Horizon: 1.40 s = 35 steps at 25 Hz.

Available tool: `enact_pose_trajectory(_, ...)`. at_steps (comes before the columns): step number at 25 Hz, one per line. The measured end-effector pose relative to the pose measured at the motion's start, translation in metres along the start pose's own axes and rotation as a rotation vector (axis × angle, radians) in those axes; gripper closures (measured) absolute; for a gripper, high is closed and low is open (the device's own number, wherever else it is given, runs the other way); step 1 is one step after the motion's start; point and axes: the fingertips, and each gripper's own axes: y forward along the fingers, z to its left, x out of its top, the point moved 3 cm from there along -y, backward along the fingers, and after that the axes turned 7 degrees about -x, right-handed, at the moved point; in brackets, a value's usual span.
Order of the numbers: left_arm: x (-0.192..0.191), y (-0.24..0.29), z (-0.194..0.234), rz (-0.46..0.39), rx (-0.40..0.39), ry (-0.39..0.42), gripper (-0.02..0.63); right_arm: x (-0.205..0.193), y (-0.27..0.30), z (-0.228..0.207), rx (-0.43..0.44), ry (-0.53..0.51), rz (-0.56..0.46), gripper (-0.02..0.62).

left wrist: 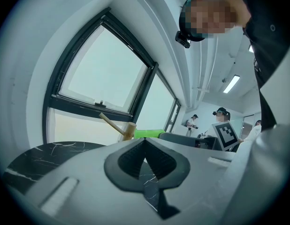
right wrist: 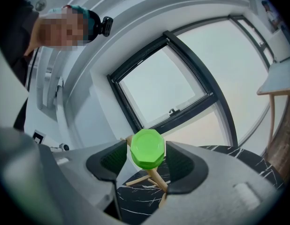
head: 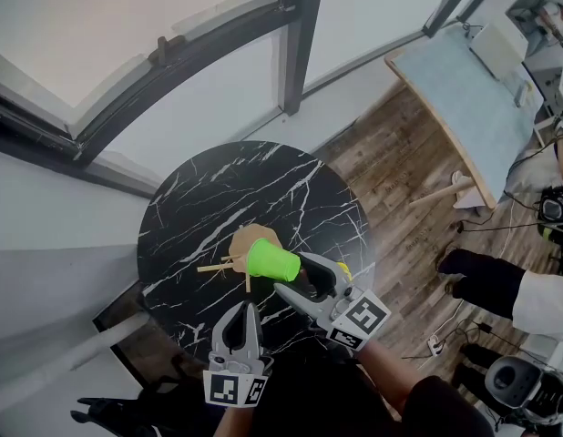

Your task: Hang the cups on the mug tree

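Green cup held over the wooden mug tree
The right gripper clamps the glossy eight-sided cup on its side, at 4 o'clock from the tree's tan base, with slim pegs beneath. The left gripper, jaws pressed together and empty, hangs at 6 o'clock of the round, white-veined black marble table. A dark window frame stands at 12.

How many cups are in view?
1: the green cup, held in the right gripper at the mug tree. A yellow sliver behind that gripper may be another.
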Motion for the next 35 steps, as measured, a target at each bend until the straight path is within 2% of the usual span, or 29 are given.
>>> enact_pose_trajectory(7,0.004,-0.004,-0.004,-0.011,-0.015,0.006,0.606,0.009,-0.013,0.000,-0.034,-0.019,-0.037,0.337)
enact_pose_trajectory(20,0.013,-0.030,-0.030,-0.049,-0.066,0.027,0.606,0.036,-0.068,0.001,-0.172,-0.043,-0.132,0.344)
enact_pose_trajectory(25,0.017,-0.045,-0.041,-0.064,-0.085,0.040,0.606,0.045,-0.095,0.012,-0.226,-0.040,-0.187,0.416)
enact_pose_trajectory(31,0.018,-0.063,-0.060,-0.072,-0.107,0.055,0.606,0.047,-0.132,0.026,-0.285,-0.050,-0.224,0.582)
enact_pose_trajectory(35,0.017,-0.074,-0.073,-0.084,-0.129,0.066,0.606,0.038,-0.148,0.039,-0.293,-0.052,-0.216,0.592)
